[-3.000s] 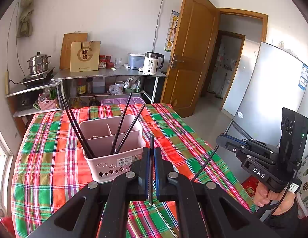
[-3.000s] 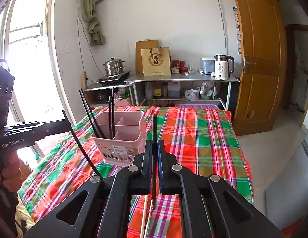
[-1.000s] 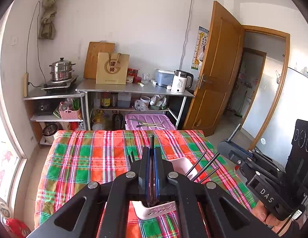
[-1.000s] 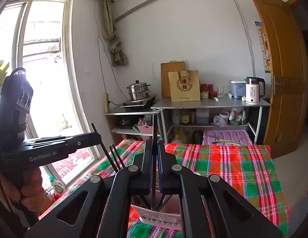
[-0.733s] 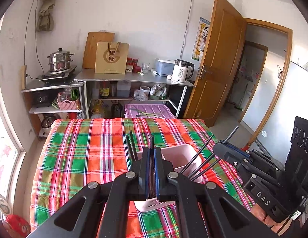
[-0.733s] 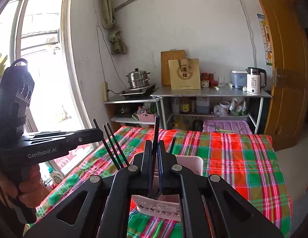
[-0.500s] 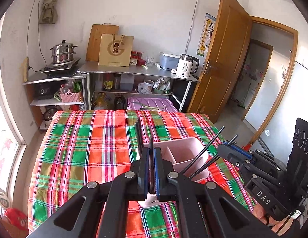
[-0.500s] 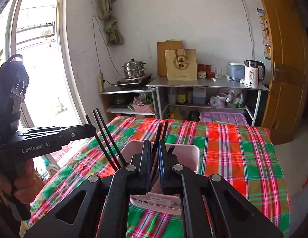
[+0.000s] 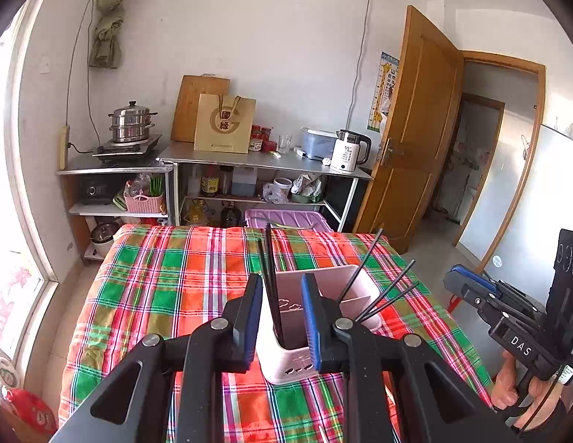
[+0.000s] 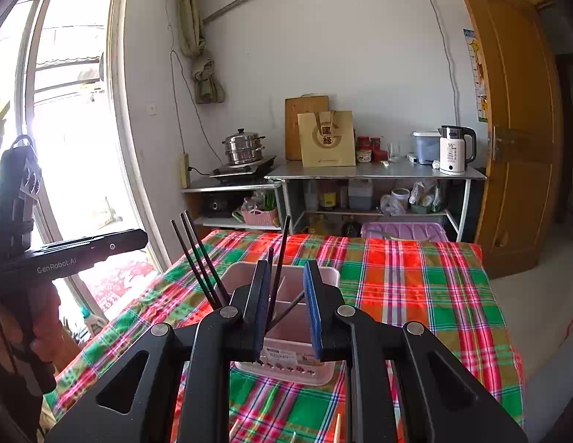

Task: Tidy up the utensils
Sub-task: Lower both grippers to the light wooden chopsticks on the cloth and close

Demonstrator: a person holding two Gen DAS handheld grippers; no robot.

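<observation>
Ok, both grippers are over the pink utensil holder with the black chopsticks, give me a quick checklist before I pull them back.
1. Left gripper jaws opening, pads clear of the black chopstick between them: ok.
2. Right gripper jaws opening, its chopstick free: ok.
3. Both chopsticks standing inside the pink utensil holder: ok.
4. Holder upright on the plaid tablecloth: ok.
5. Whether the chopstick tips have reached the holder's floor: cannot tell.
6. Light wooden sticks at the table's near edge not yet sorted: not ok.
</observation>
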